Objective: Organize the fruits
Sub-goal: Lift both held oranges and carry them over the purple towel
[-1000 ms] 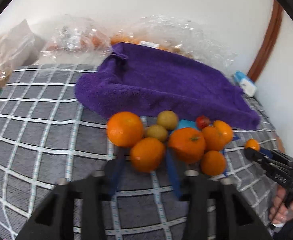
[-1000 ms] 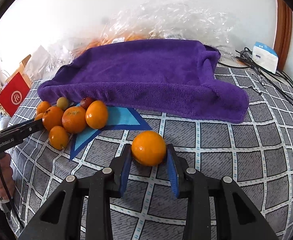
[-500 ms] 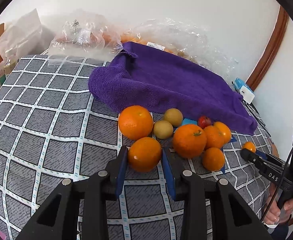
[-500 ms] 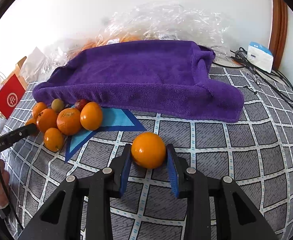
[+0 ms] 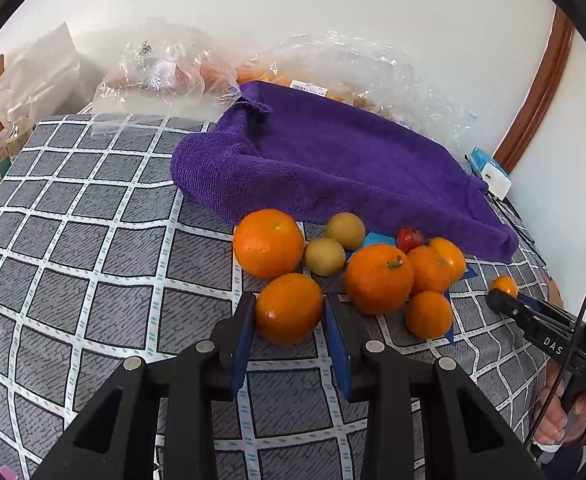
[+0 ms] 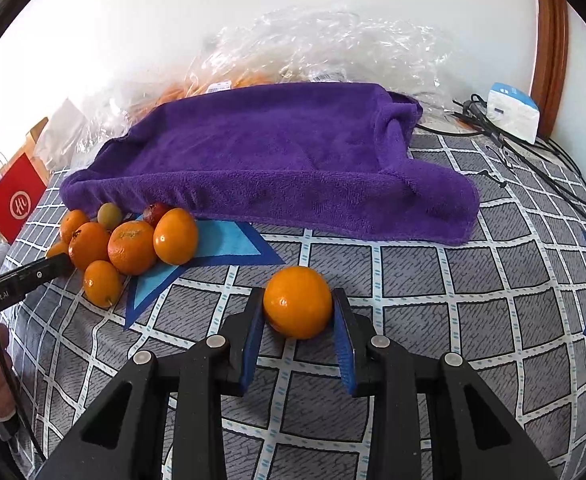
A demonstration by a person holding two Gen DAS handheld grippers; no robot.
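Note:
My left gripper (image 5: 289,304) is shut on an orange (image 5: 289,310), its blue pads pressing both sides, at the near edge of a fruit pile. The pile holds a big orange (image 5: 268,243), several smaller oranges (image 5: 379,279), two yellow-green fruits (image 5: 324,256) and a small red one (image 5: 410,239). It lies in front of a purple towel (image 5: 333,160). My right gripper (image 6: 298,298) is shut on another orange (image 6: 298,302), low over the checked cloth, apart from the pile (image 6: 133,246) to its left. The towel (image 6: 273,152) lies beyond it.
Crumpled clear plastic bags (image 5: 165,76) line the wall behind the towel. A white box (image 6: 513,112) and black cables (image 6: 533,160) sit at the back right. A red bag (image 6: 13,200) stands left. A blue star patch (image 6: 225,242) marks the grey checked cloth (image 6: 453,280).
The left wrist view was blurred and has settled a little further back from the towel, with the orange still between the pads. The right gripper and its orange have hardly shifted.

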